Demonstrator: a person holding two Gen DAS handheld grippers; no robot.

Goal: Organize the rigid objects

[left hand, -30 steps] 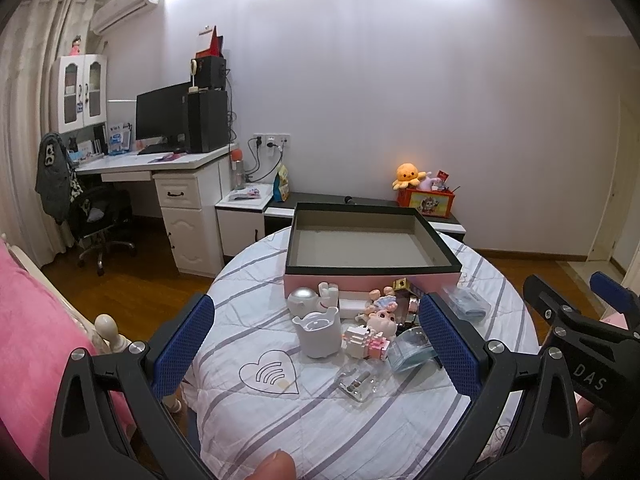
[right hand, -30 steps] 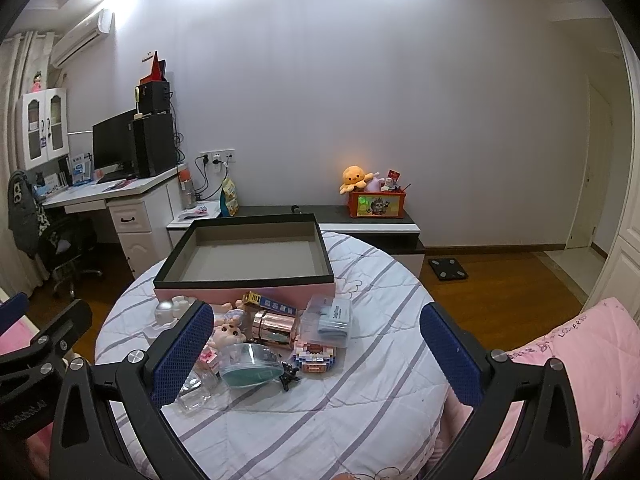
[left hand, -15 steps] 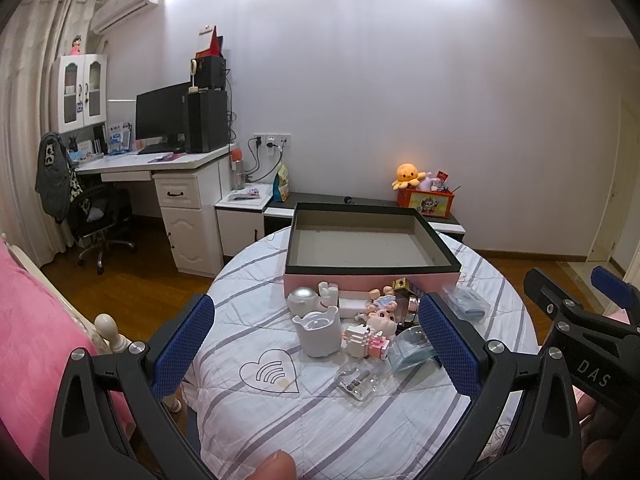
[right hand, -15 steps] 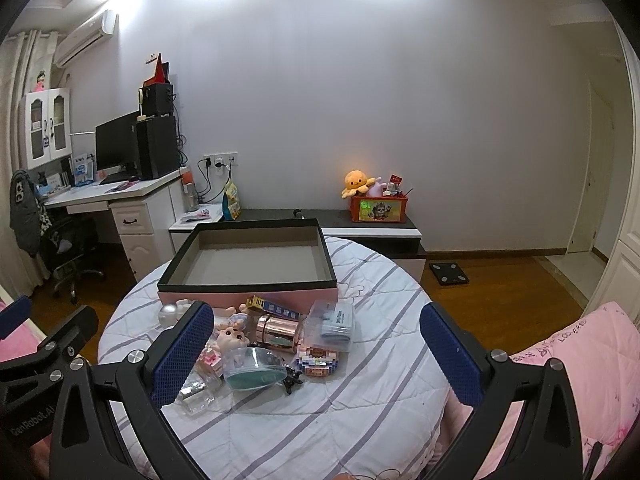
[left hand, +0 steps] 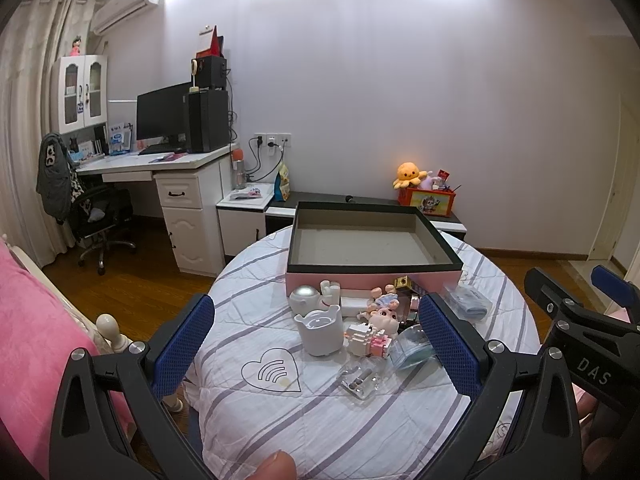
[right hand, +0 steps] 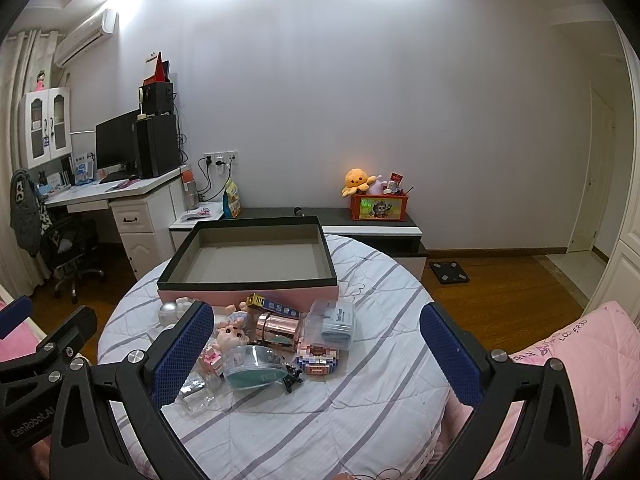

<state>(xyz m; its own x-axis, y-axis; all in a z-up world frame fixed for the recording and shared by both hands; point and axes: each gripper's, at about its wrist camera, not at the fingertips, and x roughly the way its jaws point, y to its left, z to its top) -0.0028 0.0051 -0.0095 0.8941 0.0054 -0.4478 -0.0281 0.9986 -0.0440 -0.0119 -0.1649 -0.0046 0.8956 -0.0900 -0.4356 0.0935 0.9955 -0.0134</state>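
A heap of small toys (right hand: 264, 340) lies on the round striped worktop (right hand: 320, 412), just in front of an open pink box (right hand: 250, 264) with a dark rim. The heap includes a white cup (left hand: 320, 326), a shiny can (right hand: 278, 326) and a clear lidded tub (right hand: 254, 366). The left gripper (left hand: 316, 344) and right gripper (right hand: 316, 356) hover above the worktop's near side, each with fingers spread wide and holding nothing.

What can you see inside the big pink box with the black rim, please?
The pink box shows only a bare grey floor; nothing lies in it. Its near wall hides the strip of floor right behind it.
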